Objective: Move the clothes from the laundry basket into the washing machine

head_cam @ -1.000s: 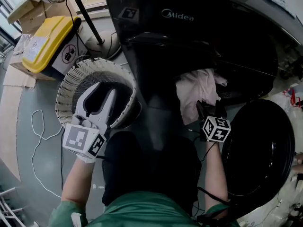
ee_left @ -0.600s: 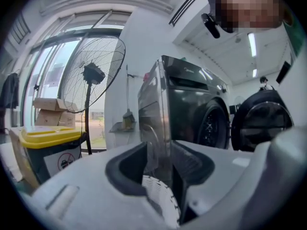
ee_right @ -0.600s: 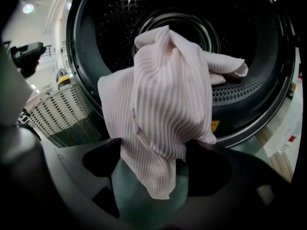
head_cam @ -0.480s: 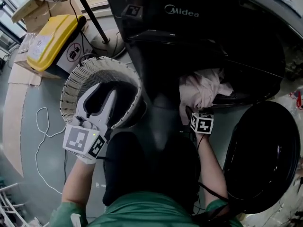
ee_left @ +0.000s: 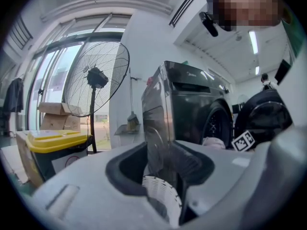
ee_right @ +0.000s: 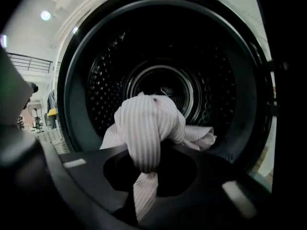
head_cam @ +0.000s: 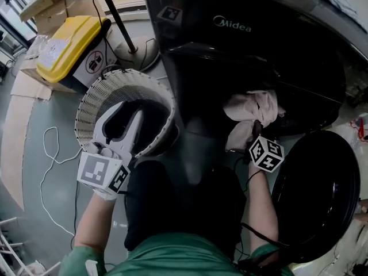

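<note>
My right gripper [head_cam: 255, 133] is clenched on the pale striped cloth [head_cam: 253, 109]. Its jaws have just been closing, and in the right gripper view [ee_right: 145, 188] a fold of the cloth [ee_right: 149, 123] runs down between the 2 black jaws, pinched there. The rest of the cloth bunches up just ahead of the jaws and lies over the lip of the drum [ee_right: 163, 47], partly inside and partly hanging out of the opening.

From the head view, the cloth sits at the mouth of the black washing machine [head_cam: 230, 25]. The machine's round door [head_cam: 322, 194] is swung open to the right of my right forearm.

My left gripper [head_cam: 127, 110] is released. Its 2 white jaws stand apart over the laundry basket [head_cam: 92, 105], which sits on the floor just left of the machine. In the left gripper view [ee_left: 160, 150] only the slatted white rim of the basket [ee_left: 160, 193] shows low in the gap, with nothing gripped. The basket's inside is dark and I can't make out what lies in it.

A yellow bin [head_cam: 66, 42] stands beyond the basket, a fan [ee_left: 96, 78] rises behind it, and a white cable [head_cam: 49, 154] loops over the floor at left.
</note>
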The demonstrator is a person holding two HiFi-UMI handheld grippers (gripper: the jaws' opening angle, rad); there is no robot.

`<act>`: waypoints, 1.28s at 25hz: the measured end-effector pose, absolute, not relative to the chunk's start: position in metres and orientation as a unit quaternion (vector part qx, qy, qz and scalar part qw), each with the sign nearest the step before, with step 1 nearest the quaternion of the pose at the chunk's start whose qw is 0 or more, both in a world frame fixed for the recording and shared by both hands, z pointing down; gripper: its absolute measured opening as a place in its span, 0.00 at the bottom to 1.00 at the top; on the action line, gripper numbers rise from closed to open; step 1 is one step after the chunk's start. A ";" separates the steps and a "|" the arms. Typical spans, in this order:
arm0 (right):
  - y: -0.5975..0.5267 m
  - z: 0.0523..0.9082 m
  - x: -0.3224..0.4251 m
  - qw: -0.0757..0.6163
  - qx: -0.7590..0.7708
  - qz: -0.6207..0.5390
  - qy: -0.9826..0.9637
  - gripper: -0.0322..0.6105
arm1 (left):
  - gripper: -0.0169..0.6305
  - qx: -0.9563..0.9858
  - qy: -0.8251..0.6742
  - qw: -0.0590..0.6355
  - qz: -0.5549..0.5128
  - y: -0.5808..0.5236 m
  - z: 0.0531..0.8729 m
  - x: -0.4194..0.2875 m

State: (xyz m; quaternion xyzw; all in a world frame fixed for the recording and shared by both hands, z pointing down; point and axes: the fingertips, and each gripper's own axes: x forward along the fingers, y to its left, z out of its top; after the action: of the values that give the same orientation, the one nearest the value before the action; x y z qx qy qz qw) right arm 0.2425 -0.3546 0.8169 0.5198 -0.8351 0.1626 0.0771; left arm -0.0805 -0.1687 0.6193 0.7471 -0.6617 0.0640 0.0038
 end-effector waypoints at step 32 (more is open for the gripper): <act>-0.330 0.904 0.237 0.221 0.479 0.189 -0.828 0.26 | 0.26 0.760 -0.647 -0.002 0.059 -0.163 0.612 -0.063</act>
State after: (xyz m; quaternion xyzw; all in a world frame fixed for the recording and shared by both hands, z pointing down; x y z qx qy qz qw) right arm 0.2368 -0.3305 0.9035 0.4789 -0.8283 0.1892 0.2210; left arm -0.0628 -0.1632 0.6122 0.7602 -0.6469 0.0594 -0.0023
